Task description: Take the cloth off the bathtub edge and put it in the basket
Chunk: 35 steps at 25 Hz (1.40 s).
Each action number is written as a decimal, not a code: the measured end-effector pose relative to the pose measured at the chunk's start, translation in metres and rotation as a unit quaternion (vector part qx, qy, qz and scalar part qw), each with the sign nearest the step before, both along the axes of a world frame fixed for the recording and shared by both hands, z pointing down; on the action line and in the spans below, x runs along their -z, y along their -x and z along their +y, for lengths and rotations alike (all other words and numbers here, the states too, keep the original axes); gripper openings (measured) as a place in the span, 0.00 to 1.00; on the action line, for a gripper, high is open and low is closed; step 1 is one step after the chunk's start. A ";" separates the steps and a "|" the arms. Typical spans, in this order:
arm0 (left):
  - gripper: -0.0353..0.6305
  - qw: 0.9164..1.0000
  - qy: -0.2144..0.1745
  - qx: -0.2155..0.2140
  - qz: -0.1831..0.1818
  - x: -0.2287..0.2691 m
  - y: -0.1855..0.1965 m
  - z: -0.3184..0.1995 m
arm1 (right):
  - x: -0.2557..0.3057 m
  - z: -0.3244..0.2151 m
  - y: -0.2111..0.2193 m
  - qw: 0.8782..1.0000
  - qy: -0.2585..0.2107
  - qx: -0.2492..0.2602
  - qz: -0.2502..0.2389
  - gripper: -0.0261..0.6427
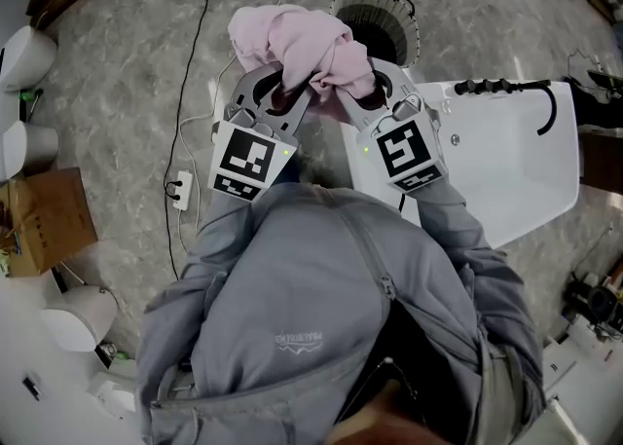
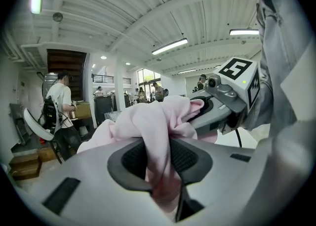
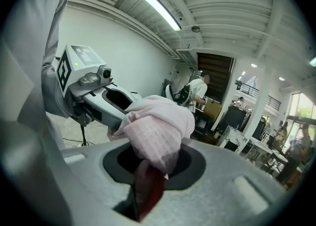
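A bunched pale pink cloth [image 1: 297,44] hangs in the air between both grippers, above the floor and just left of the round wire basket [image 1: 375,26]. My left gripper [image 1: 282,92] is shut on one fold of the cloth [image 2: 153,136], which fills its jaws. My right gripper [image 1: 355,97] is shut on another fold of the cloth [image 3: 158,131]. Both point tilted upward, so each gripper view looks at the ceiling with the other gripper alongside. The white bathtub [image 1: 516,170] lies to the right, below my right arm.
A black hose and tap [image 1: 506,88] sit on the tub's far edge. Cables and a power strip [image 1: 180,190] lie on the marble floor to the left. A cardboard box [image 1: 44,219] and white fixtures stand at far left. People stand in the background of both gripper views.
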<state>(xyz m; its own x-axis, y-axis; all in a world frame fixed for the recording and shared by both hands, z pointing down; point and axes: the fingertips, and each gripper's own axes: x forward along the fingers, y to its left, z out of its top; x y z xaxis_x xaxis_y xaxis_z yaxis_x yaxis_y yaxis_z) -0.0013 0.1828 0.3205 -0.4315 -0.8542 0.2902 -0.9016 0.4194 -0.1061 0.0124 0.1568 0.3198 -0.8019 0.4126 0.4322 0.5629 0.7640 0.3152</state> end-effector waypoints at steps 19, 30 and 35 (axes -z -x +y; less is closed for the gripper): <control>0.20 0.998 0.003 -0.064 0.010 -0.012 0.170 0.026 | -0.013 0.028 0.167 0.997 0.015 -0.074 0.013 0.17; 0.20 0.996 -0.007 -0.081 0.021 -0.015 0.200 0.007 | -0.015 0.009 0.195 0.995 0.012 -0.097 0.017 0.17; 0.20 0.994 -0.002 -0.105 0.015 -0.018 0.226 -0.021 | -0.019 -0.018 0.220 0.992 0.021 -0.122 0.011 0.17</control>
